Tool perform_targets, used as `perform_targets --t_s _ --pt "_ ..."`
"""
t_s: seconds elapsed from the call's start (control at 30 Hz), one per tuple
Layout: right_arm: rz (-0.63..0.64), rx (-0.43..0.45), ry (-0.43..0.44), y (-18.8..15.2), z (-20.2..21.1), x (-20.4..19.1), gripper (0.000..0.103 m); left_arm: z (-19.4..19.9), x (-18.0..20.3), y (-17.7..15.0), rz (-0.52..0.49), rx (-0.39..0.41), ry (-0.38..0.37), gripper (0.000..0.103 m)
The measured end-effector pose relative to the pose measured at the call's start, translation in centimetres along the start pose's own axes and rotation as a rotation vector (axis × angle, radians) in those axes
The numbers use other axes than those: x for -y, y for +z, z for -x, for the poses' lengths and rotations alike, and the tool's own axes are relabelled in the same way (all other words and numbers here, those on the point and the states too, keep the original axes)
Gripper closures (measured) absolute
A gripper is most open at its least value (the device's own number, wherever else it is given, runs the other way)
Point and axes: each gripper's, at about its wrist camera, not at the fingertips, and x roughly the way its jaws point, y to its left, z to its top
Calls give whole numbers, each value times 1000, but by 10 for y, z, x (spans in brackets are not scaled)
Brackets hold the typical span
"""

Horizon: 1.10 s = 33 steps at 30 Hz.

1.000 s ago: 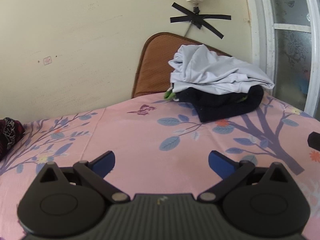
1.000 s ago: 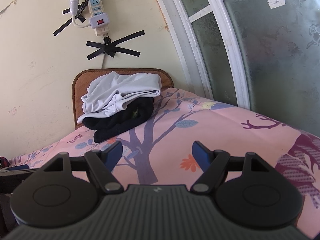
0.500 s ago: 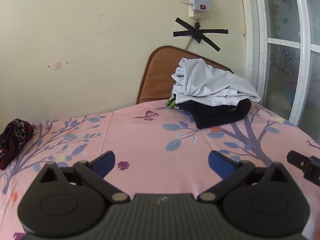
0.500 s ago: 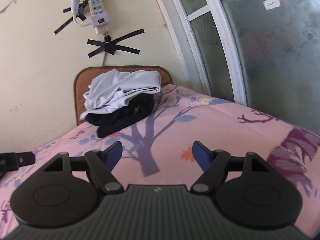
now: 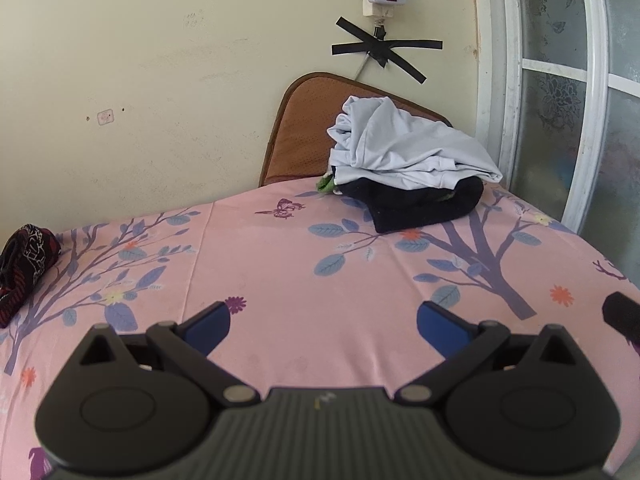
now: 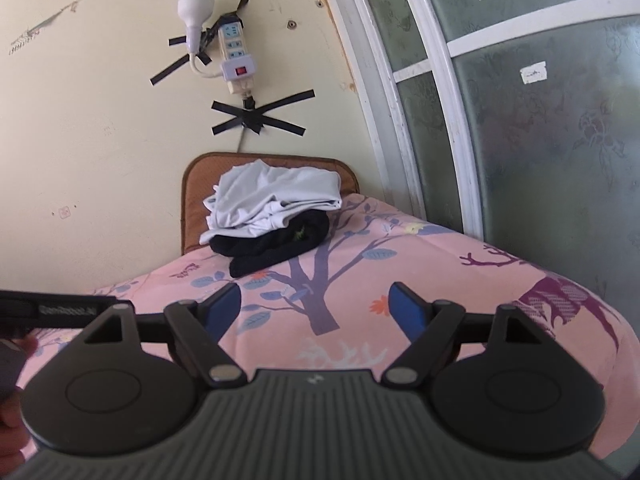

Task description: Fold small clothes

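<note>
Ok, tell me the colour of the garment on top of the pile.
Pale grey-white garment, over a black one; clearest in the left wrist view.

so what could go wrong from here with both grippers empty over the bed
1. The pale shirt lies loosely on the dark clothes; grabbing one may drag the stack apart.
2. The pile sits by the bed's far edge against the brown cushion; a push could tip it off.
3. The right gripper, jaws opening with nothing between them, and the open left gripper are close together; they might collide.
</note>
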Motion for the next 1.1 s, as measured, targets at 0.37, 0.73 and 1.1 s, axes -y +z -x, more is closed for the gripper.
perform_targets --t_s 0.37,0.73,1.1 --pt "17 24 47 6 10 -12 19 0 -6 -2 8 -3 7 0" --pt "22 33 51 8 11 -13 18 2 -4 -4 2 1 34 0" --pt "3 32 58 6 13 -10 18 -2 0 -6 -10 -35 38 0"
